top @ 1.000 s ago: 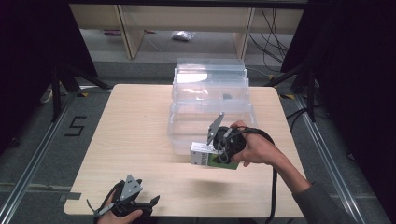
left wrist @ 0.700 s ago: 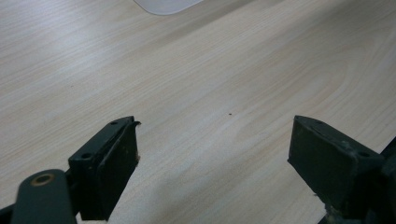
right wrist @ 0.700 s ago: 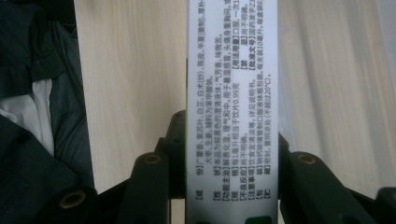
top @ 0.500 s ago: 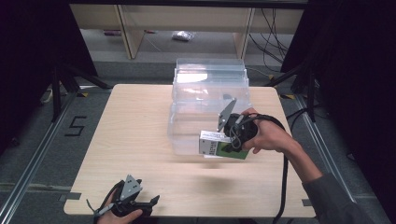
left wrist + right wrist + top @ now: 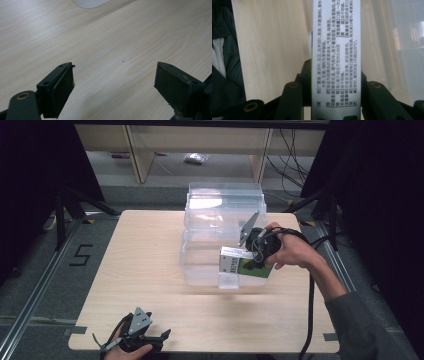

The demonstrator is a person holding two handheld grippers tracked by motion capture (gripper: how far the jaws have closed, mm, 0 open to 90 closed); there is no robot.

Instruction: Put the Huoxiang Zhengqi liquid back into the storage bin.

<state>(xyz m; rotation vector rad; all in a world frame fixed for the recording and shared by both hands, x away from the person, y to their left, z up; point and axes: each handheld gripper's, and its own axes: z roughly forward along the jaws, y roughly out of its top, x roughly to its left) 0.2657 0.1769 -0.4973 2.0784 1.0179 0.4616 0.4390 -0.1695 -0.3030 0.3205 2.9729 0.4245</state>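
The right tool [image 5: 246,261] is closed on a small carton [image 5: 245,266], a white and green box with a grey end face. In the high view the carton is held lengthwise, roughly level, above the near part of a clear plastic bin [image 5: 222,240] that stands on the far-centre area of the counter [image 5: 140,270]. The carton is clear of the counter surface; whether it touches the bin rim cannot be determined. The person's right hand [image 5: 290,251] wraps the body of the right tool, and a black cable [image 5: 309,315] trails from it toward the near edge of the counter.

In the right gripper view the carton [image 5: 336,57] runs up the middle of the frame, its white face printed with rows of small black text and a green patch at its lower end. Both black jaws press against the long sides of the carton, one on each side. The wood-grain counter lies behind it on one side and the clear bin wall [image 5: 397,45] on the other.

The left tool [image 5: 145,340] rests at the near left corner of the counter, held by the left hand [image 5: 125,349], well apart from the bin. In the left gripper view its jaws stand wide apart with only bare counter [image 5: 112,50] between them; nothing is held.
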